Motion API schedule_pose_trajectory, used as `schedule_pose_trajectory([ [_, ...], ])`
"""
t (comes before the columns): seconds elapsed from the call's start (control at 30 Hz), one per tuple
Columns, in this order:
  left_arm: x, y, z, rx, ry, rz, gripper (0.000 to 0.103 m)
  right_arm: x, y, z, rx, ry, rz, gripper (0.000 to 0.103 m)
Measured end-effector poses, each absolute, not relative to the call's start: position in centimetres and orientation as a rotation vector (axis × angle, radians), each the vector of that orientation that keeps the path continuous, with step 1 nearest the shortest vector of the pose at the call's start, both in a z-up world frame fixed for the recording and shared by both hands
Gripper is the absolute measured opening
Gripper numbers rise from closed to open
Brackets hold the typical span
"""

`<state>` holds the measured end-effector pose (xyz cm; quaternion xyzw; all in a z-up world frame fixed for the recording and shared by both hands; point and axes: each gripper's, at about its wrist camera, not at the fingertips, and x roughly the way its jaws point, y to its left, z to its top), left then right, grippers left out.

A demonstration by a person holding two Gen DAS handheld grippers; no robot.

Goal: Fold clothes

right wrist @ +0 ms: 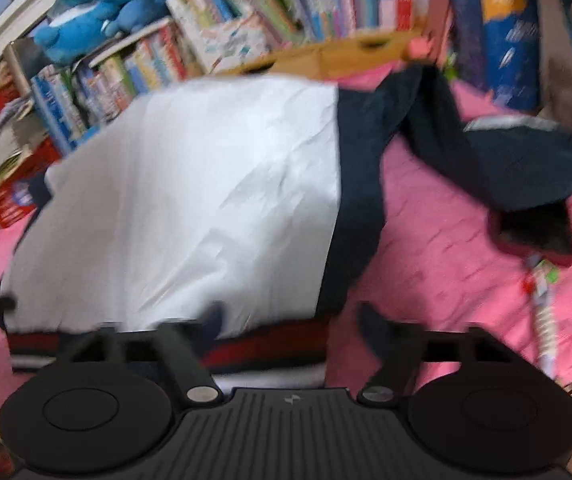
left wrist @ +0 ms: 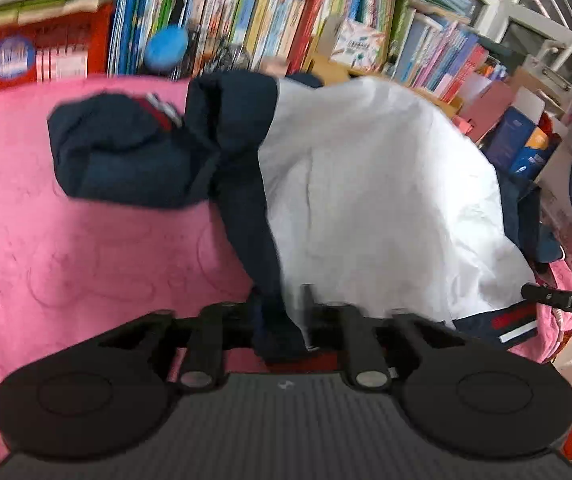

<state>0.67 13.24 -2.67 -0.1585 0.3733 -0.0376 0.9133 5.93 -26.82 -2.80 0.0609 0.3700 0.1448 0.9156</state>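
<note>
jacket (left wrist: 366, 184) lay spread on the pink bed (left wrist: 86, 260), navy sleeve (left wrist: 126, 152) far left. left claw (left wrist: 282, 312) pinched its near left hem corner; right claw (right wrist: 286, 320) stood wide over the striped hem (right wrist: 270, 346). best to grip there before lifting evenly.

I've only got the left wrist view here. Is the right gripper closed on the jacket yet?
Observer: No. The right gripper is open, and the corner of the jacket's striped hem shows between its fingers.
Operator: Anything lying on the blanket past it?
Observer: Yes, a dark, phone-like slab in a red case lies on the pink blanket, next to the navy sleeve.
</note>
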Motion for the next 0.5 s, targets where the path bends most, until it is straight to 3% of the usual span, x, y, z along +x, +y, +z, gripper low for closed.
schedule_pose_trajectory([
  [0.03,1.0,13.2,-3.1,-0.344,0.771,-0.089,0.072,6.0,-26.5,-2.8,0.106,0.745,0.275,0.089],
  [0.07,1.6,12.9,-3.5,-0.353,0.77,-0.113,0.087,6.3,-26.0,-3.0,0.087,0.746,0.256,0.088],
  [0.1,2.1,12.6,-4.0,-0.357,0.768,-0.119,0.092,6.6,-25.6,-3.2,0.069,0.749,0.24,0.079],
  [0.13,2.4,12.2,-4.2,-0.344,0.772,-0.105,0.065,6.7,-25.1,-3.6,0.053,0.761,0.234,0.05],
  [0.17,2.7,11.9,-4.5,-0.331,0.776,-0.09,0.049,6.9,-24.6,-3.9,0.041,0.778,0.235,0.038],
  [0.23,2.5,11.3,-4.2,-0.289,0.771,-0.091,0.024,6.5,-24.0,-4.1,0.009,0.778,0.232,0.032],
  [0.3,1.3,11.2,-3.0,-0.237,0.772,-0.133,0.014,5.6,-23.7,-3.7,-0.01,0.771,0.251,0.027],
  [0.5,-3.9,12.3,-0.8,-0.169,0.829,-0.307,0.016,2.4,-24.0,-2.2,-0.125,0.85,0.365,0.029],
])
